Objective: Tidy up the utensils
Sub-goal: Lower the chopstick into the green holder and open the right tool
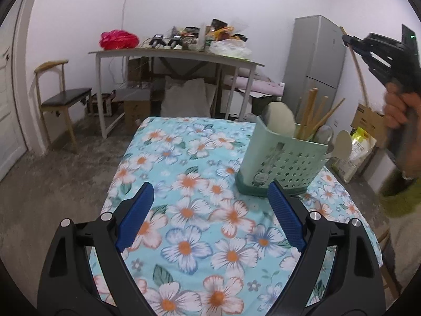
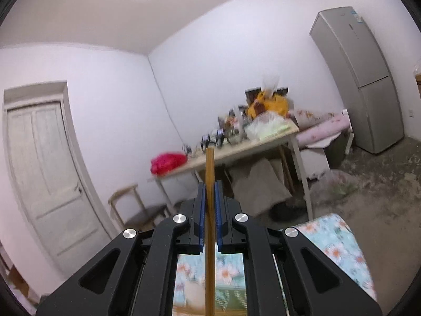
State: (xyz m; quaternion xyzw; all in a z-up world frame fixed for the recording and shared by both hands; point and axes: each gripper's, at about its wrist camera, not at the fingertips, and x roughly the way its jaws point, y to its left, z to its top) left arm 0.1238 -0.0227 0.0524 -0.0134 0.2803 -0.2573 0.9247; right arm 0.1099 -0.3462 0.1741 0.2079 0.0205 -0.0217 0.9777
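Observation:
A pale green utensil holder (image 1: 284, 163) with star-shaped holes stands on the floral tablecloth (image 1: 184, 250), right of centre. It holds a white spoon (image 1: 281, 121), several wooden chopsticks (image 1: 310, 110) and more spoons on its right side. My left gripper (image 1: 210, 192) is open just left of and nearer than the holder, with only cloth between its blue pads. My right gripper (image 2: 210, 184) is shut on a single wooden chopstick (image 2: 209, 168) that stands upright. In the left wrist view the right gripper (image 1: 347, 40) is raised high at the right, held by a hand (image 1: 400, 110).
Beyond the cloth's far edge stand a cluttered work table (image 1: 179, 55), a wooden chair (image 1: 63, 97) at the left and a grey fridge (image 1: 315, 58) at the right. Boxes and bags (image 1: 363, 142) lie on the floor. A door (image 2: 44, 163) is on the left wall.

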